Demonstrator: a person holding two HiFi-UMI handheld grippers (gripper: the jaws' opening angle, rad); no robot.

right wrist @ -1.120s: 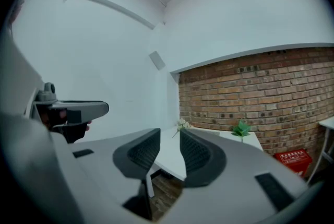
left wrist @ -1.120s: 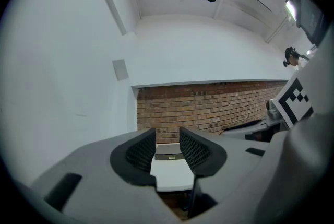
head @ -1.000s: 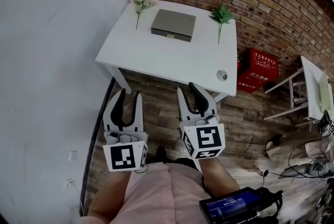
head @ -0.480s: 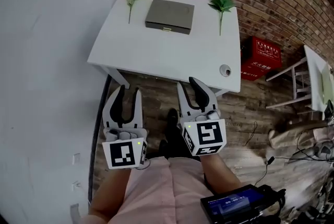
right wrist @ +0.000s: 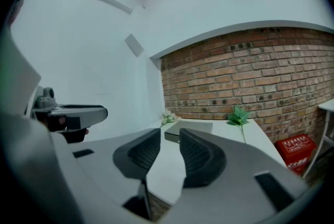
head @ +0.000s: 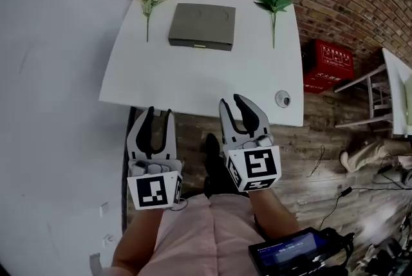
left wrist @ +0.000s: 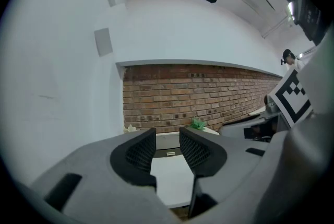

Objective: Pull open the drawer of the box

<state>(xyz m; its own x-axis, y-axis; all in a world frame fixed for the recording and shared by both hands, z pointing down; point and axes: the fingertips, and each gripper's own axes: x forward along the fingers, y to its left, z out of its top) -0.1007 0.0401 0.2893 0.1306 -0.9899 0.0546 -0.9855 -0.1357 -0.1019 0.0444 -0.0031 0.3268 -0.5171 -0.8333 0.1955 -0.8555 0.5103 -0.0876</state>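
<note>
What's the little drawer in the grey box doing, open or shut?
Shut. The drawer front sits flush with the box on the table; nothing sticks out.

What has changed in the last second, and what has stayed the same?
The person has stepped toward the white table: in the head view its near edge now reaches the tips of the left gripper and right gripper. Nothing was grasped or released. Both grippers stay open and empty; the box stays closed.
</note>
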